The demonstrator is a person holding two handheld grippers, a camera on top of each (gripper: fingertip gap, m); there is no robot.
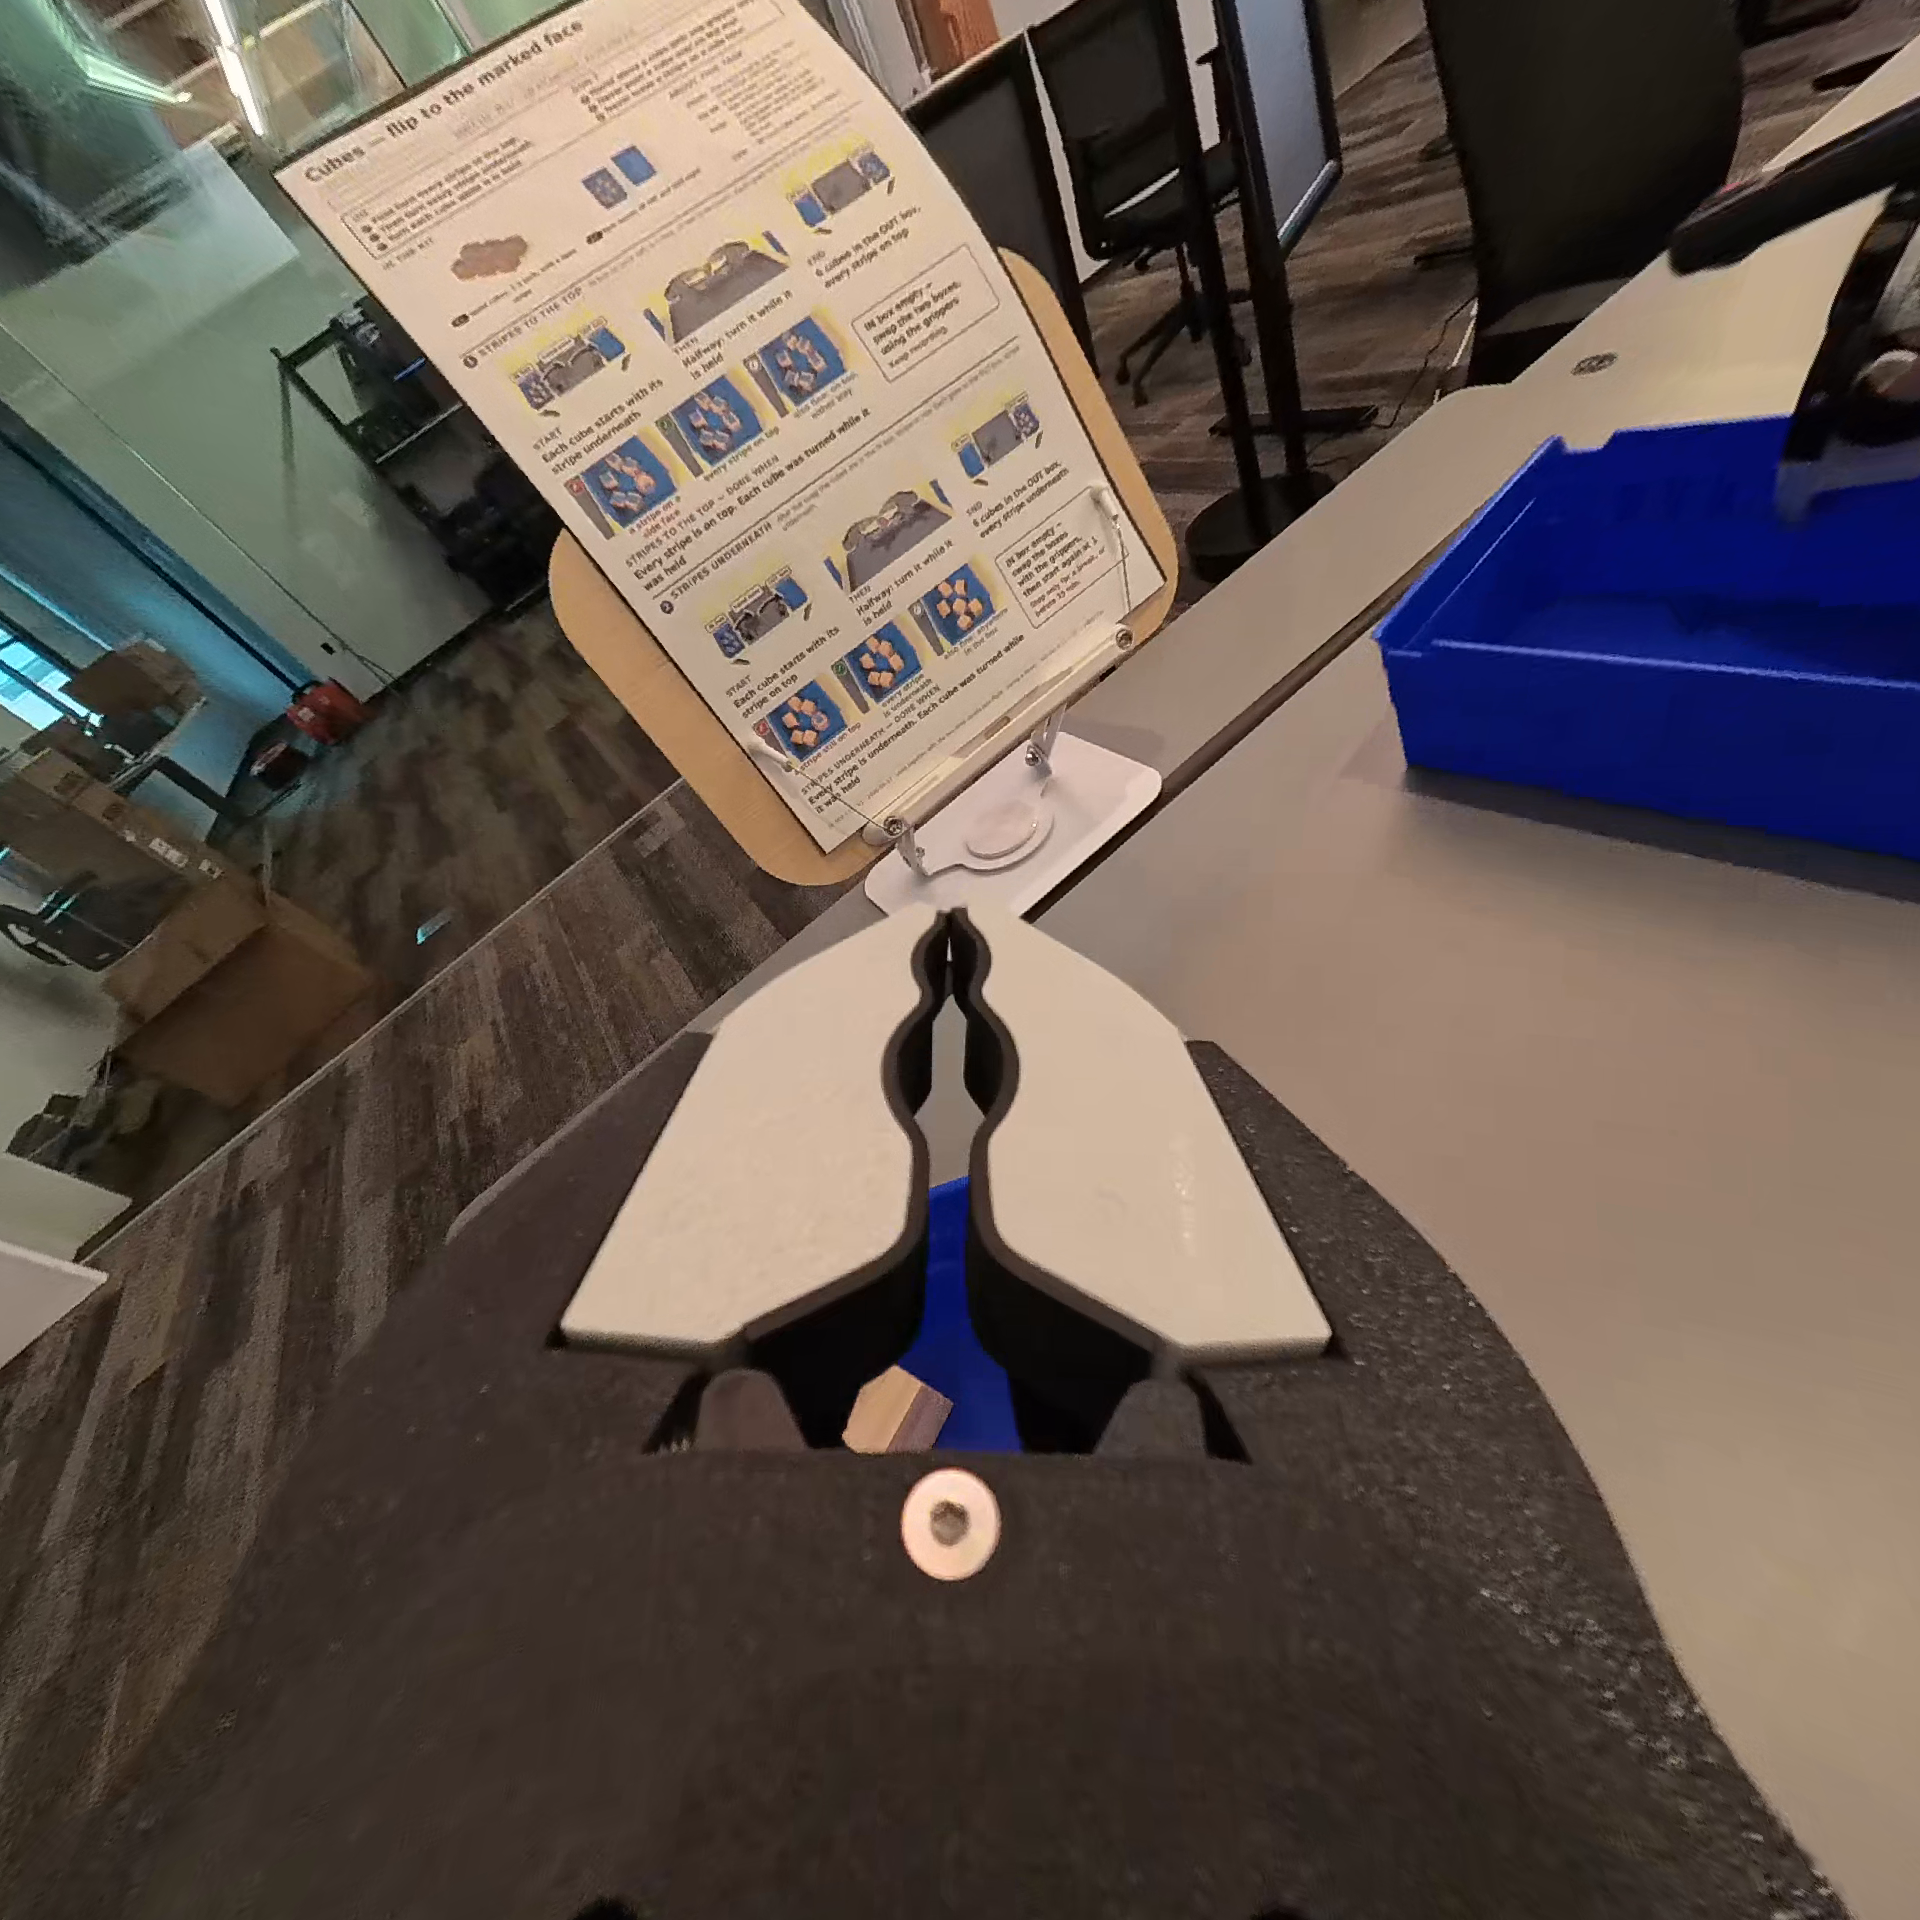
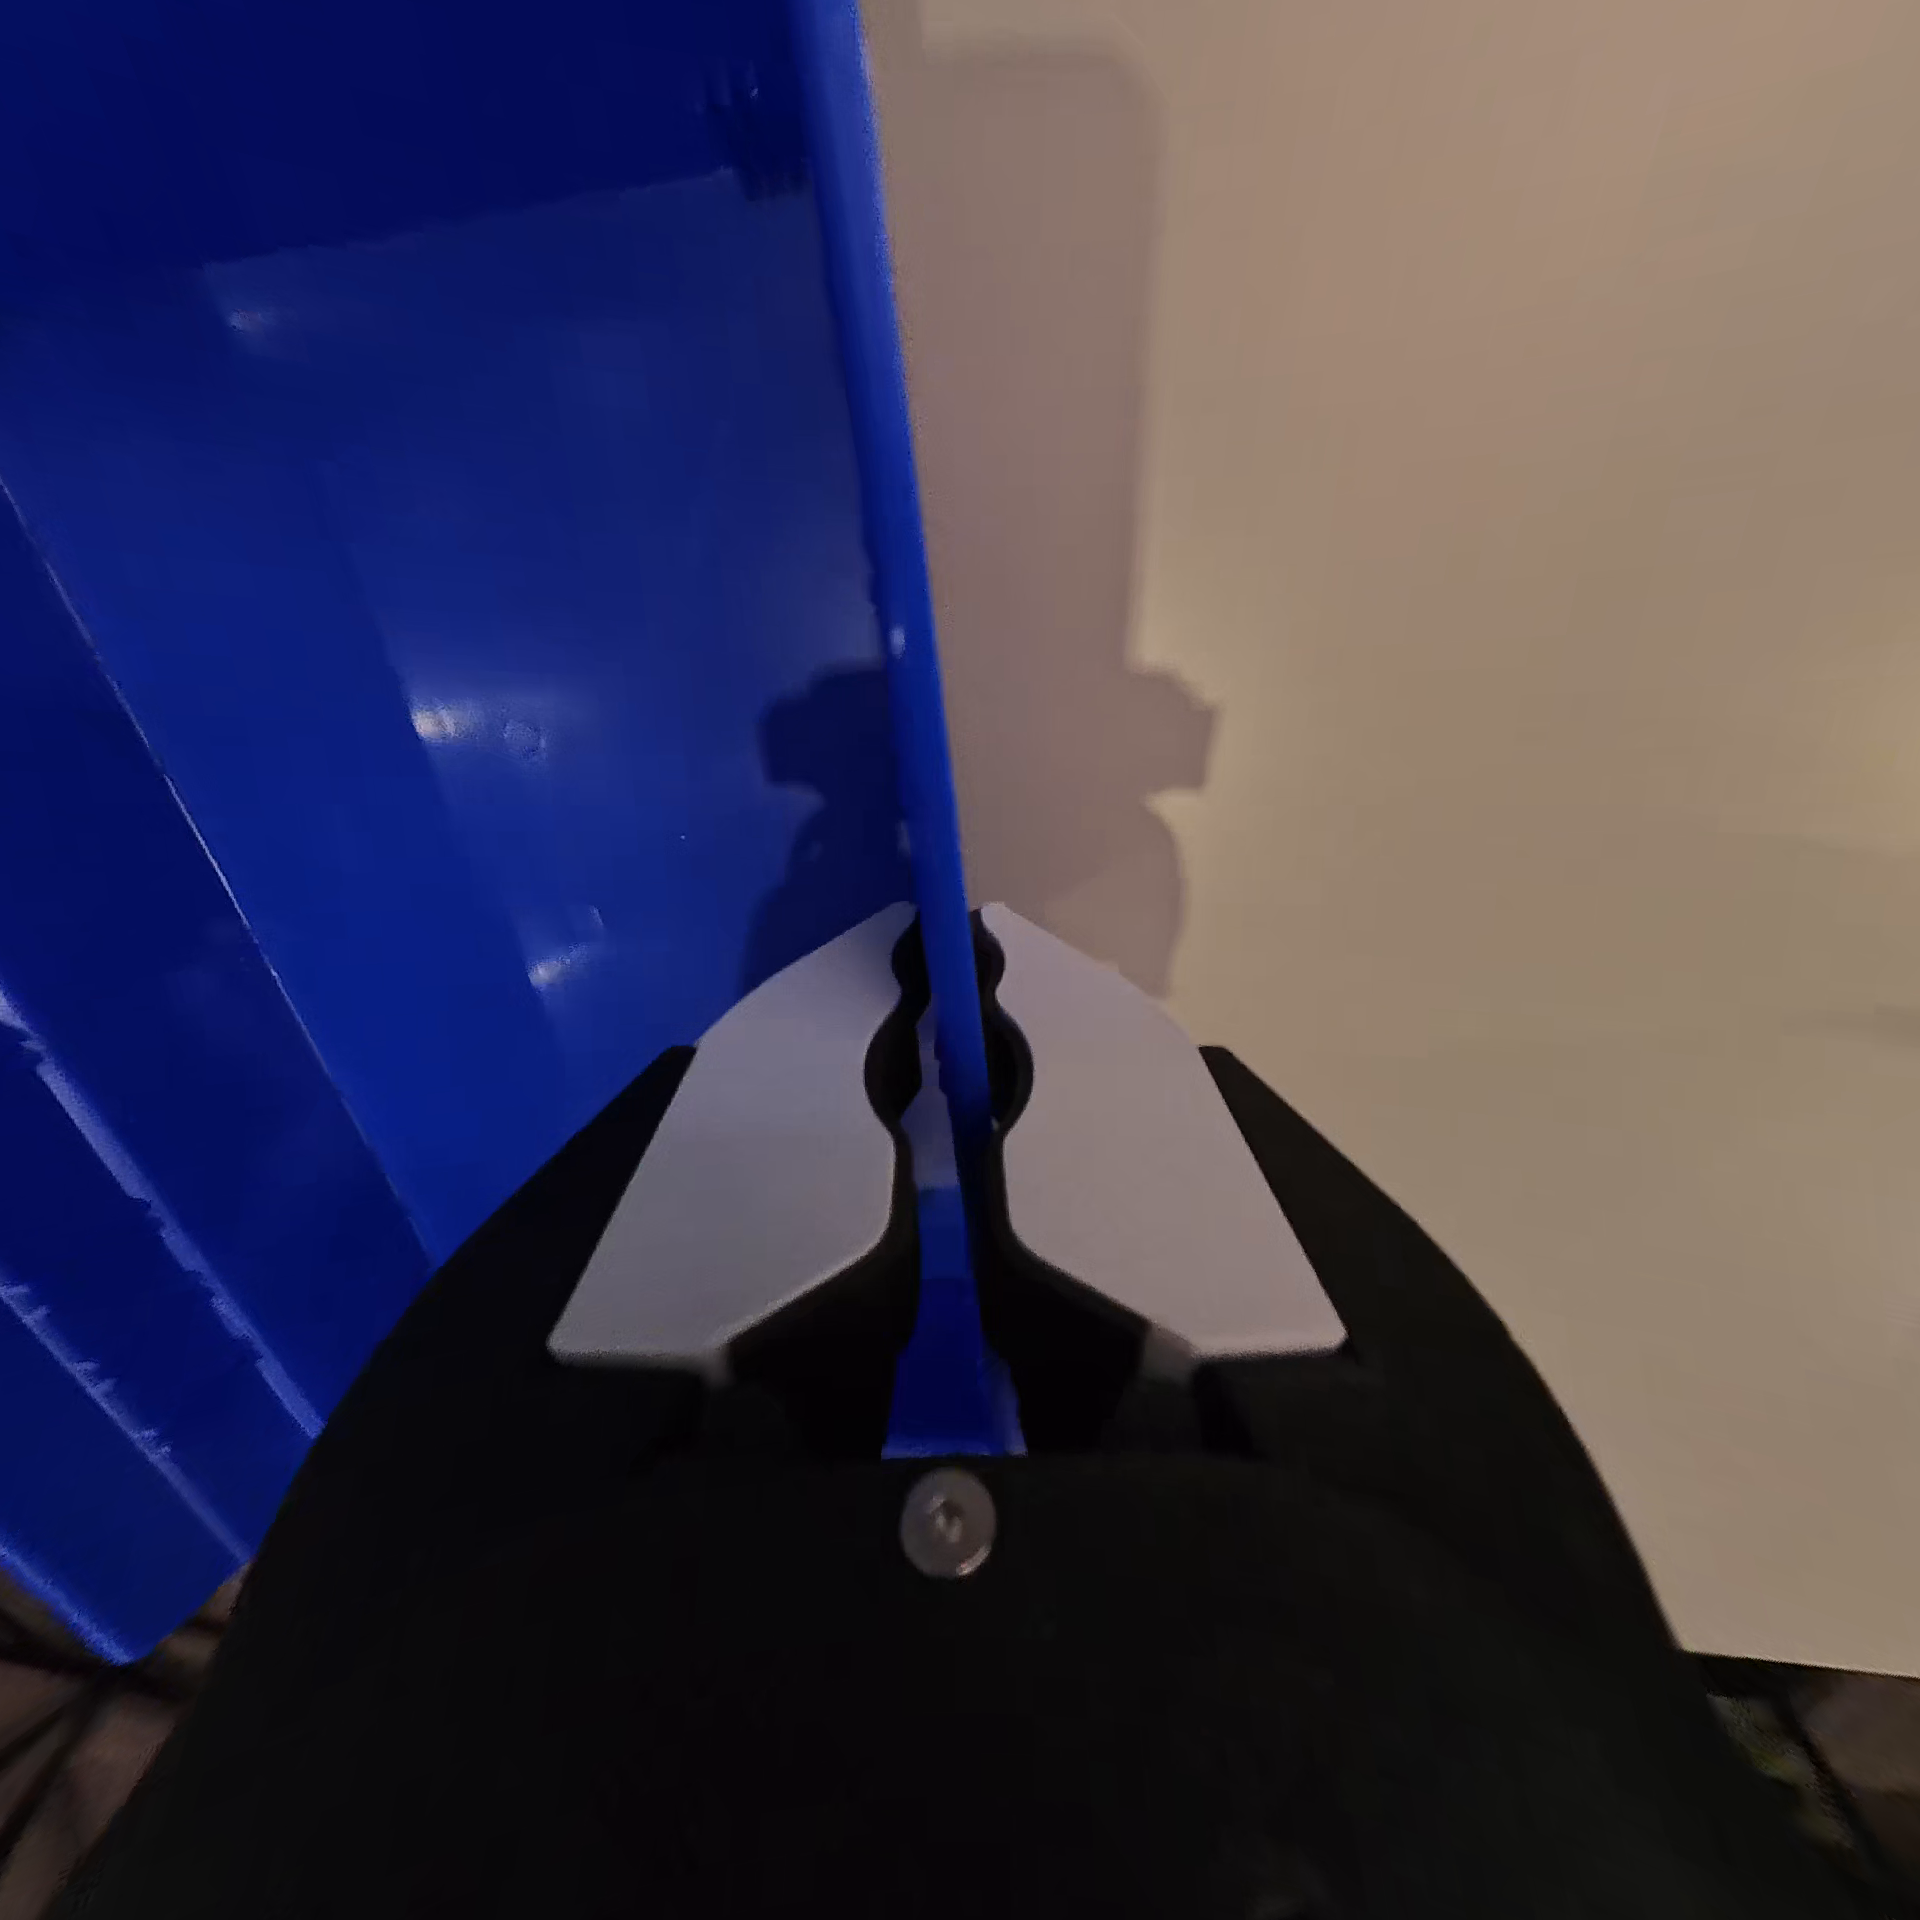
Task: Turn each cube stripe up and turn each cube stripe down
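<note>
Honestly, mostly a bin-handling moment. Right gripper (image 2: 948, 935) pinching the wall of the blue bin (image 2: 468, 623), rim running lengthwise straight out between the fingers, bin floor off to the left, bare table (image 2: 1507, 727) to the right. No cube visible in that bin. Left gripper (image 1: 951, 920) pressed together at the tips, gripping nothing, hovering above a cube (image 1: 899, 1415) glimpsed below and behind the fingers on something blue. So cube nearer the left. Instruction sheet (image 1: 727, 436) standing ahead.

An instruction sheet (image 1: 727, 436) leans on a stand (image 1: 1013, 821) on the grey table (image 1: 1455, 1091), office chairs (image 1: 1153, 156) behind.
</note>
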